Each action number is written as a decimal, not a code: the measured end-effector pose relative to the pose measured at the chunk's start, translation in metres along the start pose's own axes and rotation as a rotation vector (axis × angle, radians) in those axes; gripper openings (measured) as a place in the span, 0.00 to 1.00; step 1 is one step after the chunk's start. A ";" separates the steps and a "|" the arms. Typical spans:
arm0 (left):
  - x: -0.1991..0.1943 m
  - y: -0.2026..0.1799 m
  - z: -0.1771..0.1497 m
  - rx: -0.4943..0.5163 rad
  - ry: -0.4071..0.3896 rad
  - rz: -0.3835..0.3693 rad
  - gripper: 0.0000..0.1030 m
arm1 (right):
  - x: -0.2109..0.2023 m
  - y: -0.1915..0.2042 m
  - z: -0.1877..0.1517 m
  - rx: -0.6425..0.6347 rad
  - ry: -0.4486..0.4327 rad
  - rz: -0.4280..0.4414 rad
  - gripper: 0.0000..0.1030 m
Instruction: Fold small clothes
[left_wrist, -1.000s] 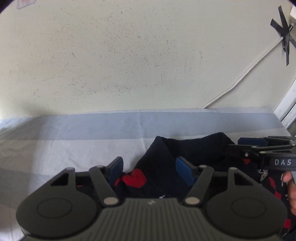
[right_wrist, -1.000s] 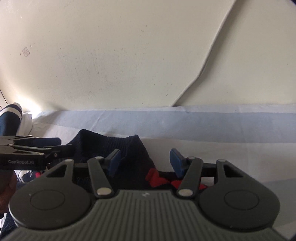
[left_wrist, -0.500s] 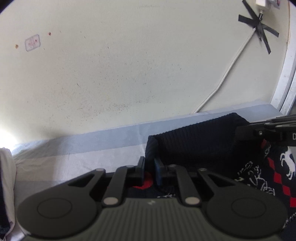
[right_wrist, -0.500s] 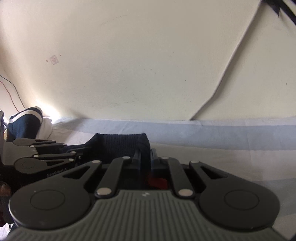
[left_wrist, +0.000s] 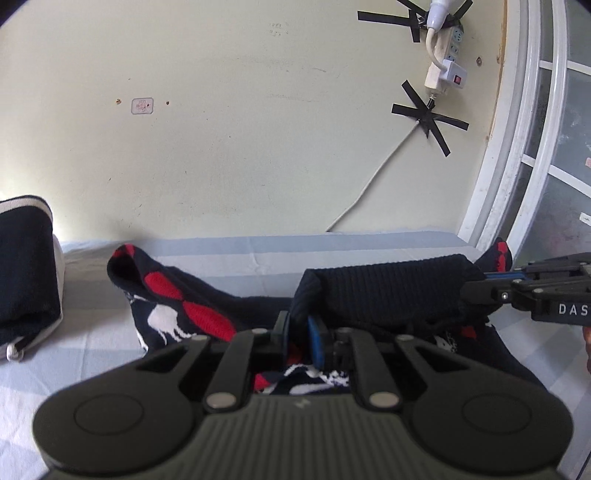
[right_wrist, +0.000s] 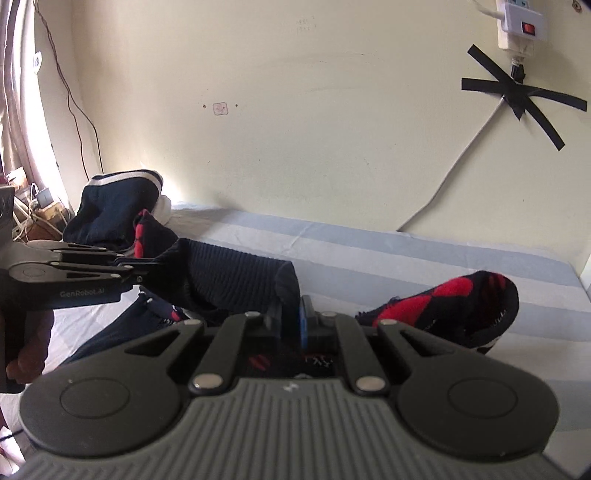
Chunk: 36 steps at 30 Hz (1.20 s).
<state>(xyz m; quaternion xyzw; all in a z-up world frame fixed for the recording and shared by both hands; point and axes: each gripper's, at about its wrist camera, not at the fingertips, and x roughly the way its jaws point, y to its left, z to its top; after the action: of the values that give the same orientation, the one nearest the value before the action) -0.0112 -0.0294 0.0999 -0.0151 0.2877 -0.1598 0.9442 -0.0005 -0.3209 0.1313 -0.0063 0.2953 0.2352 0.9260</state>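
Observation:
A small dark navy knit sweater with red diamonds and white figures is held up off the striped bed sheet. My left gripper is shut on the left corner of its ribbed hem. My right gripper is shut on the right corner of the same hem. The hem is stretched between them. One sleeve hangs out to the left and the other sleeve to the right. Each gripper shows in the other's view, the right one and the left one.
A folded navy and white garment lies at the left end of the bed, also in the right wrist view. The wall is close behind, with a taped power strip and cable. A window frame stands at the right.
Both grippers went from open around the hem to shut on it, then rose. The sweater has lifted off the sheet and its sleeves have come into view.

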 end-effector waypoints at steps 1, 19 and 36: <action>-0.003 0.000 -0.006 0.004 -0.002 0.004 0.10 | -0.002 0.007 -0.004 -0.007 0.002 -0.005 0.11; -0.030 -0.010 -0.037 -0.002 0.014 -0.006 0.10 | -0.023 0.029 -0.039 -0.066 0.014 -0.037 0.11; -0.075 -0.003 -0.103 0.035 0.121 -0.110 0.22 | -0.049 0.042 -0.128 -0.046 0.034 -0.009 0.21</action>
<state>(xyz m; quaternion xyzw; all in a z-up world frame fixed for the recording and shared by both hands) -0.1276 -0.0028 0.0544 -0.0046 0.3400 -0.2170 0.9151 -0.1235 -0.3240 0.0583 -0.0329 0.3055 0.2376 0.9215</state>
